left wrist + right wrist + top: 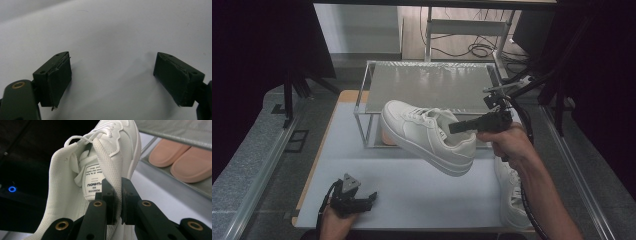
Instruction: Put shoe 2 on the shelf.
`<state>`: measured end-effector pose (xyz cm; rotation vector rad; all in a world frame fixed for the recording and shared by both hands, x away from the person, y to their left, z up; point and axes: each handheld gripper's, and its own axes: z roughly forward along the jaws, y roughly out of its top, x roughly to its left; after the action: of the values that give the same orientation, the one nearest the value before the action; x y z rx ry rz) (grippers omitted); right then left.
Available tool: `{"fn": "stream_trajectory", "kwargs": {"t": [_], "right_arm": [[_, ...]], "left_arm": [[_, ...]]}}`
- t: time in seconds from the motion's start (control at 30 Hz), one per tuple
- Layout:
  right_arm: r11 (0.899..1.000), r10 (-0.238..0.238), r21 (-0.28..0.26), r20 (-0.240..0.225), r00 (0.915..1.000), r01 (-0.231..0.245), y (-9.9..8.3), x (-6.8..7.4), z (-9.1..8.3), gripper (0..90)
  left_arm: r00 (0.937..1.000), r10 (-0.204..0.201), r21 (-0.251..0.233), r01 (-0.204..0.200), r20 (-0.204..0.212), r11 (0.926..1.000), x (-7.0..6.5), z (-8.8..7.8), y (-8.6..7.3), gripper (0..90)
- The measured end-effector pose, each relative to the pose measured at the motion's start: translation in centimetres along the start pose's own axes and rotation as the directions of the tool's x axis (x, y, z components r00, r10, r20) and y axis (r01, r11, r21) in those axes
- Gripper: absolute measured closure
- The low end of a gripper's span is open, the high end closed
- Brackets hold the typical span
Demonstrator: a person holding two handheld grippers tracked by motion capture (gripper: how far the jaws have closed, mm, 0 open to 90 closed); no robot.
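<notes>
Pale tabletop (412, 190) carries a low metal rack (432, 85) at its far side, with dark surroundings beyond.

Progress, as I judge it: the work in hand appears to be placing shoes on the rack. I have one white sneaker (429, 135) lifted clear of the tabletop in the right claw (457, 126). A second white sneaker (512, 200) lies on the tabletop below and behind that claw, beside my right forearm, not yet handled. Two pink slippers (182, 160) already sit on the rack's lower shelf. Remaining: set the held sneaker down on the rack, then fetch the other.

Right claw state: closed on the sneaker's collar edge near the tongue, pads pinching the mesh lining from both sides.

Left claw (362, 200) state: open, nothing between the jaws, held low over bare tabletop well to the left of the sneaker.

Orientation: the sneaker hangs ahead of the right claw, toe pointing away from it toward the rack's left end, heel nearest the claw. Its long axis is tilted, toe higher than heel, sole facing down toward the tabletop.
</notes>
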<state>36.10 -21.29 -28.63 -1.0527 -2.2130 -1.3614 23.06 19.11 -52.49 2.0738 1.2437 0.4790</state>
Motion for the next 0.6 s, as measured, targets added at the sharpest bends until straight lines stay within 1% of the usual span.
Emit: {"fn": "stream_trajectory", "kwargs": {"t": [0.1, 0.13, 0.17, 0.2, 0.27, 0.3, 0.33, 0.37, 0.4, 0.43, 0.5, 0.53, 0.57, 0.6], "right_arm": [[0.999, 0.013, -0.03, -0.005, 0.9999, -0.013, 0.4, -0.2, -0.2, 83.4], [0.999, 0.013, -0.03, -0.005, 0.9999, -0.013, 0.4, -0.2, -0.2, 83.4], [0.998, 0.022, -0.051, -0.001, 0.9998, -0.022, 0.8, -0.2, -0.4, 83.4], [0.998, 0.03, -0.061, 0.009, 0.9995, -0.03, 0.9, -0.3, -0.4, 83.4], [0.998, 0.03, -0.064, 0.015, 0.9994, -0.029, 1.1, -0.3, -0.5, 83.4], [0.996, 0.044, -0.085, 0.028, 0.9987, -0.041, 1.5, -0.4, -0.5, 83.3], [0.996, 0.044, -0.085, 0.028, 0.9987, -0.041, 1.5, -0.4, -0.5, 83.3], [0.994, 0.056, -0.101, 0.036, 0.9978, -0.052, 1.7, -0.6, -0.6, 83.3], [0.994, 0.056, -0.101, 0.036, 0.9978, -0.052, 1.7, -0.6, -0.6, 83.3], [0.99, 0.072, -0.121, 0.038, 0.9967, -0.067, 2.0, -1.0, -0.6, 83.3], [0.989, 0.078, -0.13, 0.041, 0.9961, -0.072, 2.1, -1.1, -0.5, 83.2], [0.987, 0.089, -0.139, 0.04, 0.9952, -0.083, 2.3, -1.3, -0.5, 83.2], [0.985, 0.098, -0.145, 0.051, 0.9939, -0.089, 2.4, -1.4, -0.5, 83.1], [0.982, 0.114, -0.16, 0.064, 0.9913, -0.103, 2.7, -1.6, -0.4, 83.1]], "left_arm": [[1.0, 0.004, 0.003, -0.004, 0.001, 1.0, 0.0, 0.0, 0.0, 14.9], [1.0, 0.004, 0.003, -0.004, 0.001, 1.0, 0.0, 0.0, 0.0, 14.8], [1.0, 0.002, 0.002, -0.002, 0.0, 1.0, 0.0, 0.0, 0.0, 14.9], [1.0, 0.002, 0.002, -0.002, 0.0, 1.0, 0.0, 0.0, 0.0, 14.9], [1.0, 0.002, 0.002, -0.002, 0.0, 1.0, 0.0, 0.0, 0.0, 14.8], [1.0, -0.001, 0.002, 0.001, 0.001, 1.0, 0.0, 0.0, 0.0, 14.9], [1.0, -0.001, 0.002, 0.001, 0.0, 1.0, 0.0, 0.0, 0.0, 14.9], [1.0, -0.001, 0.002, 0.001, 0.0, 1.0, 0.0, 0.0, 0.0, 14.9], [1.0, -0.001, 0.001, 0.001, 0.001, 1.0, 0.0, 0.0, 0.0, 14.9], [1.0, 0.0, 0.002, 0.0, 0.001, 1.0, 0.0, 0.0, 0.0, 14.9], [1.0, 0.0, 0.001, 0.0, 0.001, 1.0, 0.0, 0.0, 0.0, 14.9], [1.0, 0.0, 0.002, 0.0, 0.0, 1.0, 0.0, 0.0, 0.0, 14.9], [1.0, 0.0, 0.002, 0.0, 0.001, 1.0, 0.0, 0.0, 0.0, 14.9], [1.0, 0.0, 0.002, 0.0, 0.001, 1.0, 0.0, 0.0, 0.0, 14.9]]}}
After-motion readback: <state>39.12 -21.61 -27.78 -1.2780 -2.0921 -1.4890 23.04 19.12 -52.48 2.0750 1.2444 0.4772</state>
